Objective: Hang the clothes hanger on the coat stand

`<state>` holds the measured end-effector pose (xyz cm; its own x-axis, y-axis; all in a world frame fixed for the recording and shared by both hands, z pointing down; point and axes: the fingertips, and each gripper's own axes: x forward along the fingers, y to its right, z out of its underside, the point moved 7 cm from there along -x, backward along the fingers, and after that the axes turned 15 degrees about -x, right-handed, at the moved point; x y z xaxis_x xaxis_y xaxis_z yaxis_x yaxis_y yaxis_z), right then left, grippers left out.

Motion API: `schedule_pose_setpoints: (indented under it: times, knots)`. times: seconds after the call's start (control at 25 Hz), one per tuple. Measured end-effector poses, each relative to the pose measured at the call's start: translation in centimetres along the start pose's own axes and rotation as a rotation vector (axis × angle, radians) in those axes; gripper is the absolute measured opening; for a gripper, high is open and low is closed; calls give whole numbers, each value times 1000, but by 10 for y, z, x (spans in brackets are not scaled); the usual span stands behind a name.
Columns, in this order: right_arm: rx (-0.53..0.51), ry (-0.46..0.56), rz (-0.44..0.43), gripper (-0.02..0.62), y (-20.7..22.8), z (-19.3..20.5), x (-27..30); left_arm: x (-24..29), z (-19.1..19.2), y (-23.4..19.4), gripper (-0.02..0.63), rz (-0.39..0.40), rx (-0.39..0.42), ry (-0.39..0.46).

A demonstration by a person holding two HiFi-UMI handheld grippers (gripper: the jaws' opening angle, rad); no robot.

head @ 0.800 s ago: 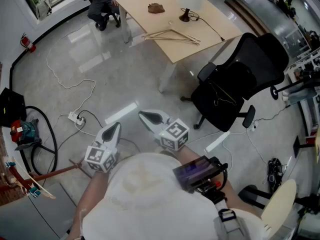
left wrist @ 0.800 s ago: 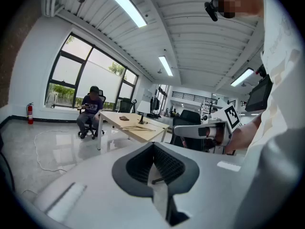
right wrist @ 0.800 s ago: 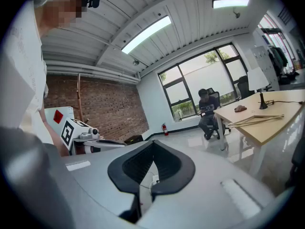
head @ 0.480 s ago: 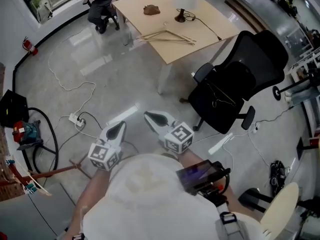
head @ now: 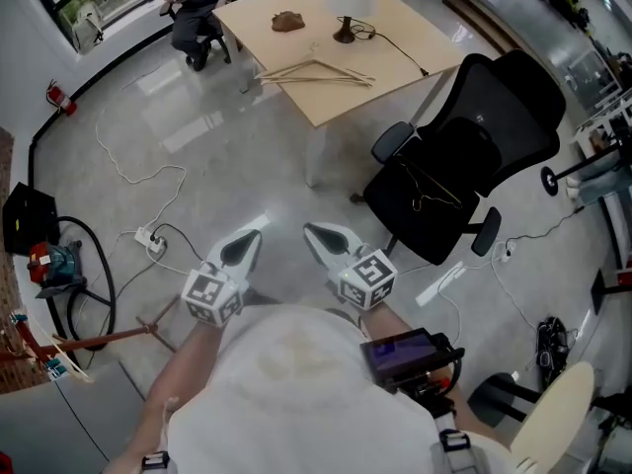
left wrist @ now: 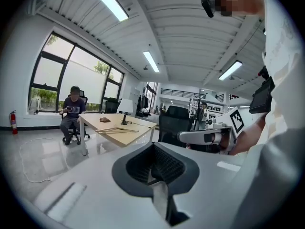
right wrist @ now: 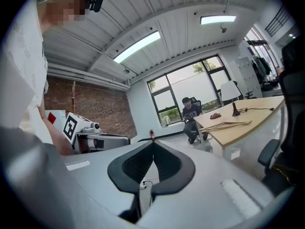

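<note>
Head view: my left hand-held gripper (head: 244,248) and right hand-held gripper (head: 324,241) are both sitting closed, empty. Clothes hanger (head: 314,71) is lying on the surface (head: 257,33), well ahead. I am judging this the approach step; next calls for opening jaws at it.

Top: white loose top (head: 296,388), filling the lower middle of the head view.
Right forearm: black device (head: 400,349) with a purple-lit screen; a dark strap (head: 449,440) sits below it, lower right.
Left gripper (head: 251,239): pale grey tapered shell; left marker cube (head: 212,296) with black-and-white squares.
Right gripper (head: 316,235): same pale shell — right marker cube (head: 367,279) alike.
Pads (left wrist: 142,163): dark, ribbed.
</note>
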<state>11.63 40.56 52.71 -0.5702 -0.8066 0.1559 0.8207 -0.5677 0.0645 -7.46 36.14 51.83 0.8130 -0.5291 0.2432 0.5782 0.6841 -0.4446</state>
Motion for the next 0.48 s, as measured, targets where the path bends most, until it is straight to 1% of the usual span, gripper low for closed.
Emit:
schedule_pose_setpoints:
  times: [0.28, 0.48]
  knots:
    - [34, -5, 64, 15, 18, 9, -15, 22, -1, 10, 2, 41, 22, -46]
    - [62, -35, 132, 15, 39, 21, -19, 56, -1, 4, 2, 96, 22, -91]
